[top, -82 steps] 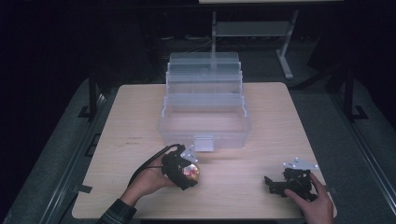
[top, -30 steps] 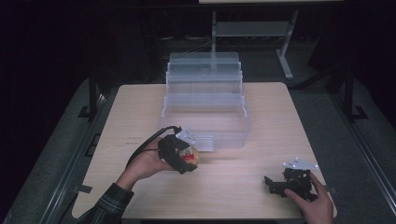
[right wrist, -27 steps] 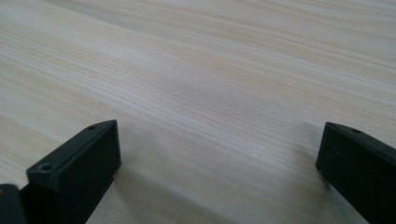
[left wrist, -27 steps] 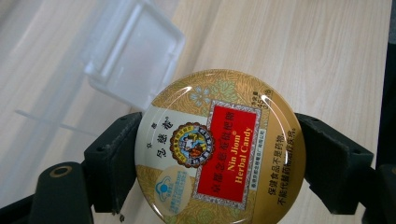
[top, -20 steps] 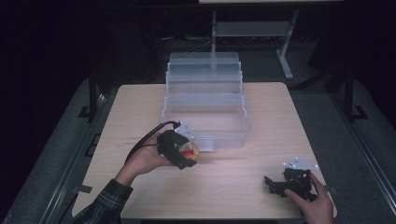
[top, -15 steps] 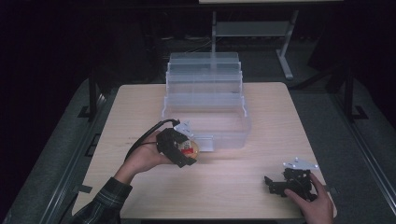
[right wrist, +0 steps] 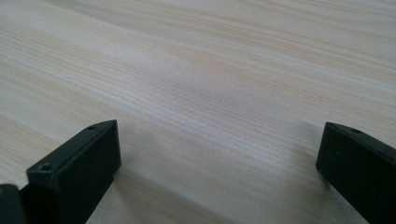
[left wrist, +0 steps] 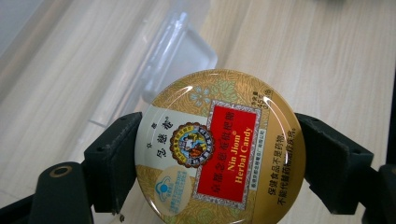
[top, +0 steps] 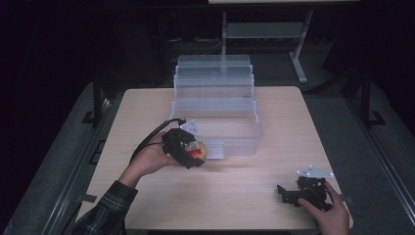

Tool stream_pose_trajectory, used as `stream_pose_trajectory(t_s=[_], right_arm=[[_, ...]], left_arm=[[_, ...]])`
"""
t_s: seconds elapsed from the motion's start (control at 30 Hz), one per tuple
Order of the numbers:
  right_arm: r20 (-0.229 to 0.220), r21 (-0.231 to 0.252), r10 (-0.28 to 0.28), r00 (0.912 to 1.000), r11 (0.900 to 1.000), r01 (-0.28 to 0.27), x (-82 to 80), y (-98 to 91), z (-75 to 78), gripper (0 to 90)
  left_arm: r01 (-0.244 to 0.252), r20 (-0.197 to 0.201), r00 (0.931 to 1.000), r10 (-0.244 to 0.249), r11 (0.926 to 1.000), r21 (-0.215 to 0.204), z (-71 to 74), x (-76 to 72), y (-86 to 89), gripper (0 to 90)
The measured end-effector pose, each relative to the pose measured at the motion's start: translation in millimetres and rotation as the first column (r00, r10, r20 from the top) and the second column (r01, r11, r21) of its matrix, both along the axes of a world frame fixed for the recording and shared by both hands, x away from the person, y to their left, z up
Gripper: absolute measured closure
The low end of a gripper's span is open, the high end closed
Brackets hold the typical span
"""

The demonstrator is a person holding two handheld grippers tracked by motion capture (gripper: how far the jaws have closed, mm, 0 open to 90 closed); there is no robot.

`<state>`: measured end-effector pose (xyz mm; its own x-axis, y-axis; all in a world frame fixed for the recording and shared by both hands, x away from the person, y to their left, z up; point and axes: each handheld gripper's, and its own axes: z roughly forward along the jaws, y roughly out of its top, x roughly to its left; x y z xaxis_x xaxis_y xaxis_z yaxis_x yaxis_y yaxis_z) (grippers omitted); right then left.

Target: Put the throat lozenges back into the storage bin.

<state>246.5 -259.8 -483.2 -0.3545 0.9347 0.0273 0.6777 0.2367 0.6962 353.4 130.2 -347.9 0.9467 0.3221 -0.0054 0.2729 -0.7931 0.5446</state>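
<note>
We clamp our left gripper point(top: 192, 152) on the round gold candy tin point(left wrist: 219, 149), its jaws pressing opposite edges, just in front of the clear plastic bin point(top: 215, 110) near its front handle. Well to the right of the bin, our right gripper point(top: 288, 192) rests on the table point(top: 244, 191), jaws apart.
</note>
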Motion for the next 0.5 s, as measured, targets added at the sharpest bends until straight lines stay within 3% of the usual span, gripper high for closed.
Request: stream_pose_trajectory(t_s=[0.5], right_arm=[[-0.001,0.0,0.001,1.0,1.0,-0.001,0.0,0.0,0.0,0.0]], left_arm=[[-0.03,0.018,0.9994,0.03,0.9995,0.005,9.3,15.4,3.4,19.6]])
